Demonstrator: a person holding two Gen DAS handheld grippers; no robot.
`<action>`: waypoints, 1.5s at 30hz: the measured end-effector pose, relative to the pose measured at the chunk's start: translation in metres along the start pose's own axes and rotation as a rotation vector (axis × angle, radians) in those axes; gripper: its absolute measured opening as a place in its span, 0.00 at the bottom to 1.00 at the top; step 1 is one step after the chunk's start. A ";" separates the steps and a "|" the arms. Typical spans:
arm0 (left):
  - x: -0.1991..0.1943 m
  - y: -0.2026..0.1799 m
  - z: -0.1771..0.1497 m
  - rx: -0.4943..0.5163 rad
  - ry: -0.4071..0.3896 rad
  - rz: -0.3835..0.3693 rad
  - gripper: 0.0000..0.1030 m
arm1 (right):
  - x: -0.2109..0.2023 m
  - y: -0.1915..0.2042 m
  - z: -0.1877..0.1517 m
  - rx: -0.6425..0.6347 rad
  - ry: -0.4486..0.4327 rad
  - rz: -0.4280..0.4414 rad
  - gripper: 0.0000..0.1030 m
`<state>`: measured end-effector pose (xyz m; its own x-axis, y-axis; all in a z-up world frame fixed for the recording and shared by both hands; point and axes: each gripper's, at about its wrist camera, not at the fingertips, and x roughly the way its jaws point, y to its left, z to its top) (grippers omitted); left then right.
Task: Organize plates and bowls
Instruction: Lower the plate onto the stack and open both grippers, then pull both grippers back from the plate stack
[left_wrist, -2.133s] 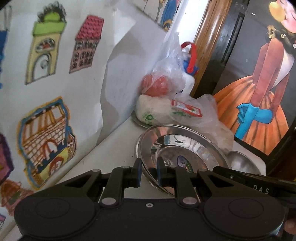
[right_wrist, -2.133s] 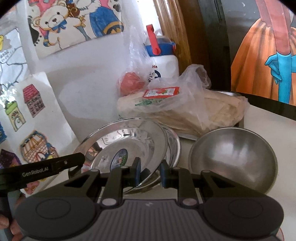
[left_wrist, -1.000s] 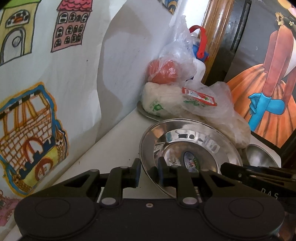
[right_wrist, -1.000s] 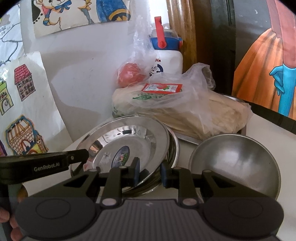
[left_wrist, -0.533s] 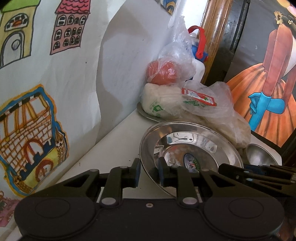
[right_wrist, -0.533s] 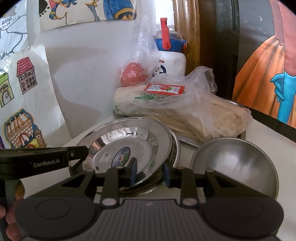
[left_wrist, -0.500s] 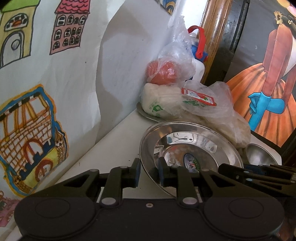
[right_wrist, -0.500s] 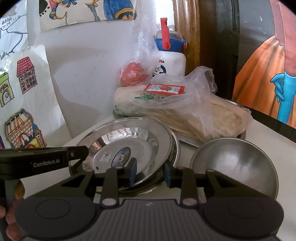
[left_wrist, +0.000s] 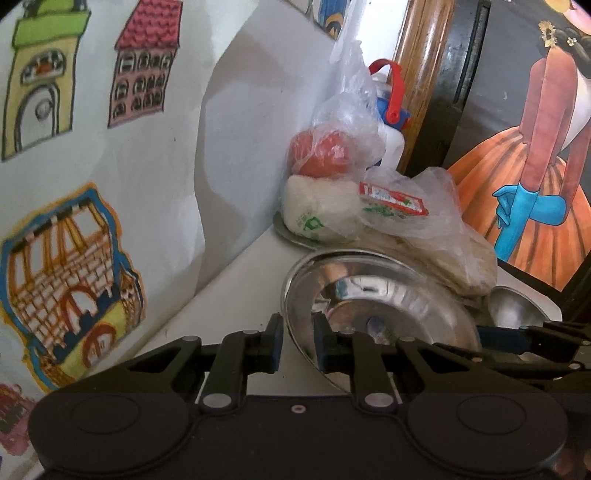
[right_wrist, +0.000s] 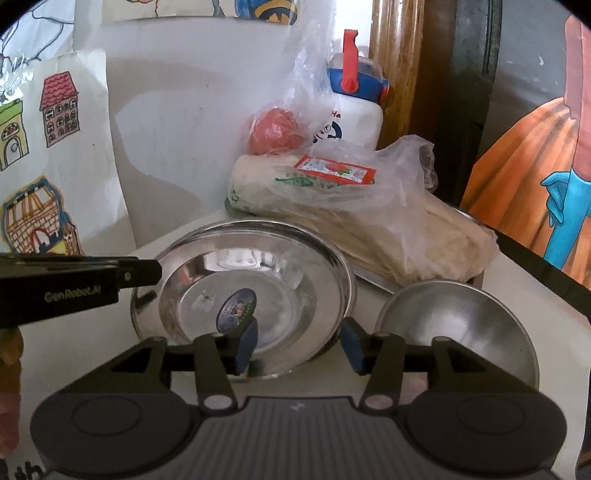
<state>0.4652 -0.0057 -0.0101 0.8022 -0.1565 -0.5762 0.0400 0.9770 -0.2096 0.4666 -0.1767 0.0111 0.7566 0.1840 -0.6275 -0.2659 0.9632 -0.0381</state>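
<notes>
Two tools work on one steel plate (right_wrist: 255, 280), which sits on the white worktop (left_wrist: 236, 280) on top of another plate, just beside the steel bowl (right_wrist: 458, 332). One second ago the right tool (right_wrist: 301, 341) was closed on the near rim of this plate; now its jaws are opening, the rim lies loose between the blue pads and they no longer press on it. The left tool (left_wrist: 298, 341) has not changed: it stays narrow, gripping the plate's left rim. I judge that the plate is now placed on the stack and the right side has released it. The left tool probably lets go next, and the bowl waits for its turn.
</notes>
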 end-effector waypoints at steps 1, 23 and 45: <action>-0.001 0.000 0.001 -0.001 0.000 -0.003 0.19 | -0.001 0.000 0.000 0.000 -0.001 -0.001 0.58; -0.077 -0.004 -0.006 -0.012 -0.100 -0.063 0.76 | -0.115 -0.014 -0.020 0.047 -0.294 0.011 0.97; -0.169 -0.065 -0.072 0.128 -0.097 -0.200 0.99 | -0.253 -0.032 -0.142 0.036 -0.280 0.009 1.00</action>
<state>0.2836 -0.0536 0.0439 0.8237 -0.3397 -0.4540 0.2736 0.9394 -0.2065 0.1990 -0.2817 0.0611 0.8912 0.2345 -0.3883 -0.2557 0.9667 -0.0031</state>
